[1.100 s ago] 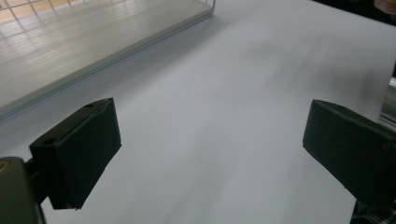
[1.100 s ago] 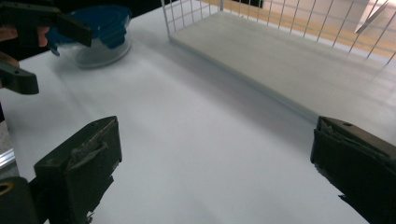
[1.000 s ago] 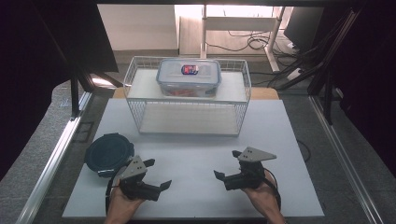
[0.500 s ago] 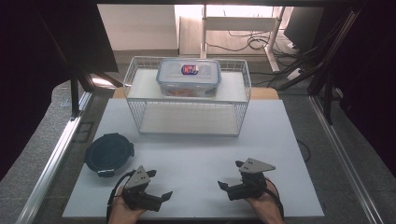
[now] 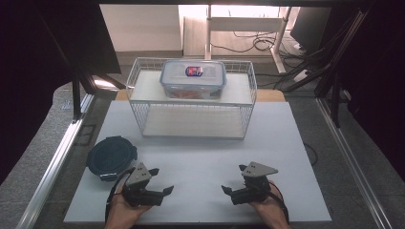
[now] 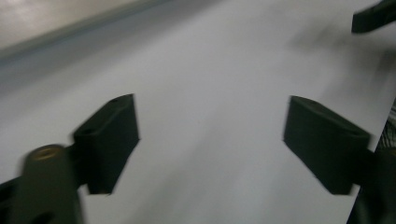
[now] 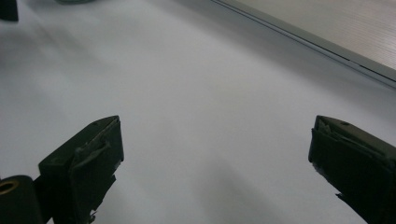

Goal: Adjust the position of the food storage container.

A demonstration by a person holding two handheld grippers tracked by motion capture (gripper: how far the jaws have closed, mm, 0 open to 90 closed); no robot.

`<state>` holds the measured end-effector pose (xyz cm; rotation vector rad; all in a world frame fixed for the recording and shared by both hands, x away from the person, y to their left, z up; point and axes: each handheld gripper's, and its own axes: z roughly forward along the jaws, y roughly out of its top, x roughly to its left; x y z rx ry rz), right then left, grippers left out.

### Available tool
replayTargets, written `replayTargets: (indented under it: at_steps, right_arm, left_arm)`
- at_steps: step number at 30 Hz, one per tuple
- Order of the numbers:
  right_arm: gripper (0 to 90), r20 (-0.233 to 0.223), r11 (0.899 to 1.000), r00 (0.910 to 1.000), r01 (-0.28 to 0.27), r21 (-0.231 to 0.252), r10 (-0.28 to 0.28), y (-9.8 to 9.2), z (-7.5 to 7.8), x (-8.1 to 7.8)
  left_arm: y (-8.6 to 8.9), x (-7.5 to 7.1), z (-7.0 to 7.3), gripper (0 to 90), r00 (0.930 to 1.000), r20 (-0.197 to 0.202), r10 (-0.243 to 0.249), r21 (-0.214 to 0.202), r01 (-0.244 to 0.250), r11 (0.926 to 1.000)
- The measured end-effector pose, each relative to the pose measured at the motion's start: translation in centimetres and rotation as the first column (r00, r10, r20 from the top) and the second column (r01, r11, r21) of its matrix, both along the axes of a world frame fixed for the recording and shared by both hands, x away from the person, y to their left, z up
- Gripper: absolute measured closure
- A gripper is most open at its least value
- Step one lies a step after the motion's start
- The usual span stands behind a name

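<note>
My left gripper (image 5: 161, 181) hovers low over the white table (image 5: 200, 157) near its front edge, jaws wide open and turned toward the middle. In the left gripper view the left gripper (image 6: 210, 140) has only bare tabletop between its fingers. My right gripper (image 5: 234, 179) mirrors it on the right, also open and turned inward. The right gripper (image 7: 215, 158) likewise frames bare white surface. A clear lidded plastic container (image 5: 192, 78) rests on the upper shelf of a white wire basket (image 5: 191, 119) at the back of the table.
A dark round lidded bowl (image 5: 111, 156) sits just behind and left of my left gripper. Metal rails (image 5: 57, 157) run along both sides of the table. Cables and dark stands crowd the floor behind the basket.
Both grippers dropped back toward the near edge, then came slightly forward again. Their jaws stayed open. Container, basket and bowl have not moved.
</note>
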<state>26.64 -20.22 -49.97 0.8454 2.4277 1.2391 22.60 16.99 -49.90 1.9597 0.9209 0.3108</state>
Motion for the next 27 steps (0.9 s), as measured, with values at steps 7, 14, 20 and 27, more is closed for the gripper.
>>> replayTargets:
  at_steps: [7, 14, 20, 27]
  right_arm:
    - [3.5, 0.001, 1.000, 1.0000, -0.003, -0.017, 0.003, 0.3, -0.2, 0.0]
    - [3.7, 0.007, 1.000, 1.0000, -0.001, -0.029, 0.001, 0.3, -0.2, 0.1]
    - [3.9, 0.006, 0.999, 1.0000, -0.006, -0.039, 0.006, 0.4, -0.3, 0.1]
    - [4.2, -0.002, 0.999, 0.9999, -0.012, -0.053, 0.012, 0.4, -0.4, 0.2]
  left_arm:
    - [3.4, 2.6, 1.9, 68.8, 0.9897, -0.064, 0.129, -0.066, -0.133, 0.9889]
    - [6.3, 3.9, 3.2, 87.7, 0.9822, -0.027, 0.186, -0.001, -0.186, 0.9825]
    - [10.3, 4.5, 3.9, 89.9, 0.9536, 0.006, 0.301, 0.017, -0.301, 0.9535]
    - [16.0, 4.5, 2.9, 89.9, 0.8836, 0.004, 0.468, 0.026, -0.468, 0.8833]
